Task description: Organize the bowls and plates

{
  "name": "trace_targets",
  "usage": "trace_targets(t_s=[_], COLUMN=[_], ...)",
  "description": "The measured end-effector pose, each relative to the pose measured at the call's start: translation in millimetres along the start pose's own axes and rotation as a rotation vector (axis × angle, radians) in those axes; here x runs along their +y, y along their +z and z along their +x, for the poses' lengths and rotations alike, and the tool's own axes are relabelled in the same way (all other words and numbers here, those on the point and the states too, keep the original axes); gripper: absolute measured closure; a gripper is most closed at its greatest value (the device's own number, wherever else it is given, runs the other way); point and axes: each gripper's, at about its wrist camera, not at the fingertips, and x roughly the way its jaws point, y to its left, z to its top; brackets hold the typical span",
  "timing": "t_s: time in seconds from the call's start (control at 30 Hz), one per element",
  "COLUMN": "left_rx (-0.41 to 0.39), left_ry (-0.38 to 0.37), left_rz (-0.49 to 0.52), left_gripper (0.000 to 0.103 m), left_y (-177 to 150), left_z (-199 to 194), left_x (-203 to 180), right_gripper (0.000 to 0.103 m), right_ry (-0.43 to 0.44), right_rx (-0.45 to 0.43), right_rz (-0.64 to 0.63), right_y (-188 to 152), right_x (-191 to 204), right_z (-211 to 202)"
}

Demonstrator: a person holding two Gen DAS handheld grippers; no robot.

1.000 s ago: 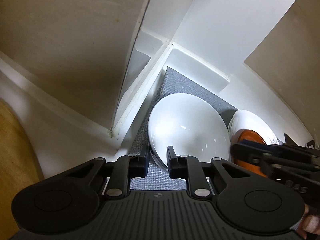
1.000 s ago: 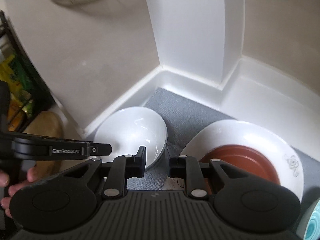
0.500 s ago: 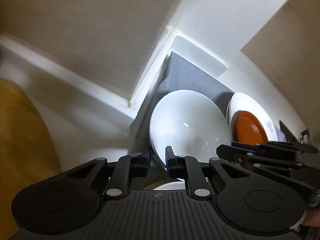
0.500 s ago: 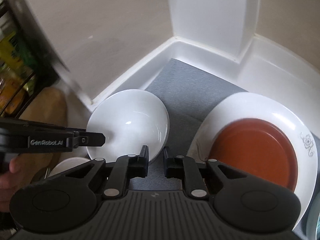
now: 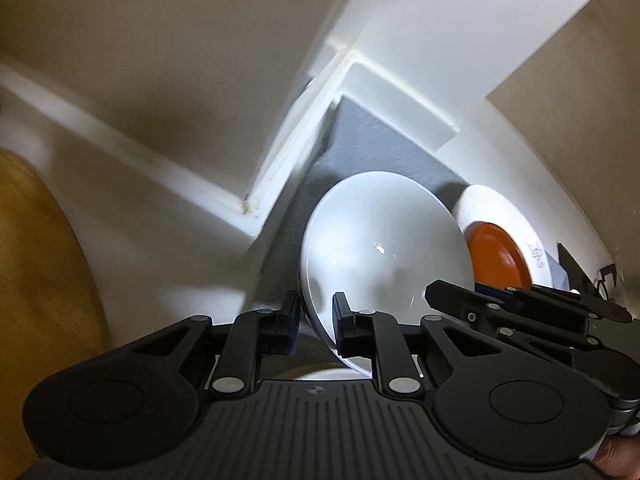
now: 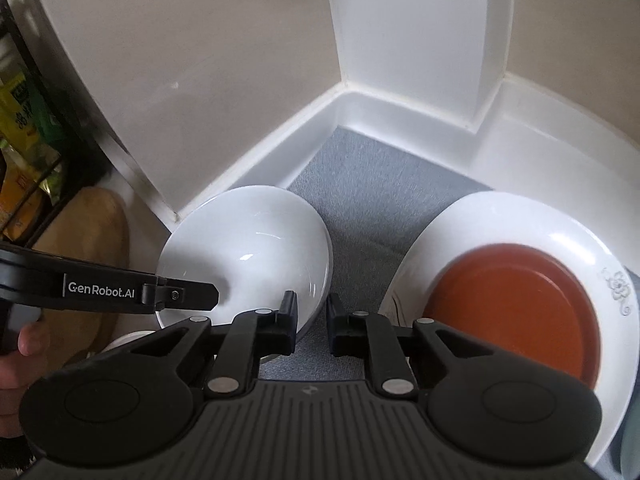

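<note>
Left gripper [image 5: 316,322]: jaws nearly closed, pinching the near rim of the white bowl [image 5: 384,256], which tilts above the grey mat [image 6: 372,200] in the white-walled corner; a second pale rim shows just below it, identity unclear. Right gripper [image 6: 308,324]: jaws drawn close, nothing between them, only mat behind the gap; it hangs between the bowl and the white plate [image 6: 560,220] carrying the red-brown dish [image 6: 516,312]. Judged step: seating the bowl; keep your left pinch firm, lower the far edge first, level it before you let go; hold your right tool clear of the plate's rim, so nothing is knocked.
</note>
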Motion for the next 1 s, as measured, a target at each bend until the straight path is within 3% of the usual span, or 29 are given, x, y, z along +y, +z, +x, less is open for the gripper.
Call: trace_targets(t_s=[0.13,0.3,0.43,0.63,0.83,1.0], left_rx=[-0.010,-0.017,0.042,0.097,0.158,0.189], left_ry=[-0.011,-0.039,-0.125,-0.169,-0.226,-0.228], left_rz=[0.020,0.105,0.152,0.319,0.384,0.408], left_gripper=[0.085,0.085,0.085,0.085,0.090,0.090], left_y=[3.8,6.4,10.5,-4.4,-23.5,-31.7], left_z=[-20.1,-28.6,-11.7,22.0,43.5,64.7], left_x=[-23.8,-80.5,-137.6,-240.1,-289.9,-313.7], right_gripper=[0.087,0.087,0.087,0.087,0.088,0.088], right_ry=[0.019,-0.021,-0.119,-0.248,-0.309,-0.322], right_rx=[-0.036,-0.101,-0.159,-0.164,-0.191,-0.200], right_rz=[0.055,0.117,0.161,0.287,0.380,0.398], right_y=[-2.6,-15.4,-34.5,-75.1,-104.6,-114.8], right_x=[-12.0,-43.9,-82.5,-151.8,-205.3,-221.3], right_z=[-31.4,-82.5,-127.4,-174.7,-209.2,-218.6])
